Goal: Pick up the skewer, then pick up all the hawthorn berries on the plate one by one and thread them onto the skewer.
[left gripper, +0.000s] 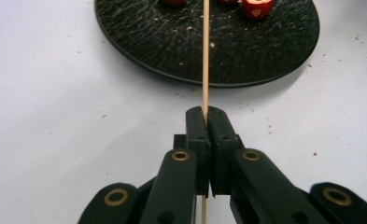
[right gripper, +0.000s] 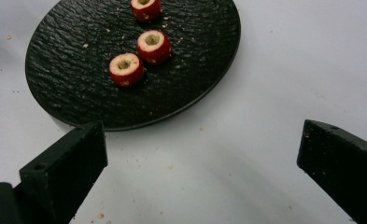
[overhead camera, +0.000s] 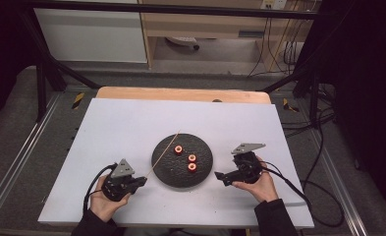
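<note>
Left gripper (overhead camera: 140, 181) near the table's (overhead camera: 112, 123) front edge clenched a skewer (overhead camera: 165, 152), slanted over the plate (overhead camera: 162, 169) toward three red rings (overhead camera: 192, 158), probably for threading. Its own view showed jaws pinching the skewer (left gripper: 205, 56). Right gripper (right gripper: 200, 154) gaped empty, rings (right gripper: 153, 45) ahead.

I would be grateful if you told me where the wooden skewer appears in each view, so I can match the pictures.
High view: the skewer slants from the left gripper up over the plate's left edge.
Left gripper view: it runs straight up the middle, clamped between the shut jaws.
Right gripper view: I cannot find it here.
Shared landmark: the black plate with three red pieces.
</note>
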The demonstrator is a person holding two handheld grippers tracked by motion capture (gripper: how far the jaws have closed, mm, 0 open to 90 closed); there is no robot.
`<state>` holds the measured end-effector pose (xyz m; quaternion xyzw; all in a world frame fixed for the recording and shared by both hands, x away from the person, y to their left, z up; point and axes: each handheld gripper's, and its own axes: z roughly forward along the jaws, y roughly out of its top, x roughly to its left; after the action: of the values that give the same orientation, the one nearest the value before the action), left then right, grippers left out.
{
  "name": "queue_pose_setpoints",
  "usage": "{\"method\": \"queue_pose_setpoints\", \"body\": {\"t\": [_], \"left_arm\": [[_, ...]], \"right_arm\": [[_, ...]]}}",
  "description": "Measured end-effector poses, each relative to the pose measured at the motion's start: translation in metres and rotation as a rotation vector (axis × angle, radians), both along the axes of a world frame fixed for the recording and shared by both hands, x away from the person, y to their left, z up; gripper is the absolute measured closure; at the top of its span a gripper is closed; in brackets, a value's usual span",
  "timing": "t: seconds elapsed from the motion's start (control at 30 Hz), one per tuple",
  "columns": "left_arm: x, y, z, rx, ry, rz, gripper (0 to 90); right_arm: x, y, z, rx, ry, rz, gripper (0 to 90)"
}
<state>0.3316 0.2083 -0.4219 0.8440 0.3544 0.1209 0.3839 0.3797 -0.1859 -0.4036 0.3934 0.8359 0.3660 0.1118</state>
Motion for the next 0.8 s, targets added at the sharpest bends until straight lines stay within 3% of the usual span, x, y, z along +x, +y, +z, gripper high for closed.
{"method": "queue_pose_setpoints", "body": {"t": [0.53, 0.8], "left_arm": [[-0.007, 0.017, -0.003, -0.013, -0.020, 0.004, 88.4], [-0.007, 0.017, -0.005, -0.017, -0.015, 0.001, 88.4]], "right_arm": [[0.022, 0.048, 0.018, -0.071, 0.061, 0.054, 5.3], [0.032, 0.065, 0.021, -0.063, 0.102, 0.088, 12.6]]}}
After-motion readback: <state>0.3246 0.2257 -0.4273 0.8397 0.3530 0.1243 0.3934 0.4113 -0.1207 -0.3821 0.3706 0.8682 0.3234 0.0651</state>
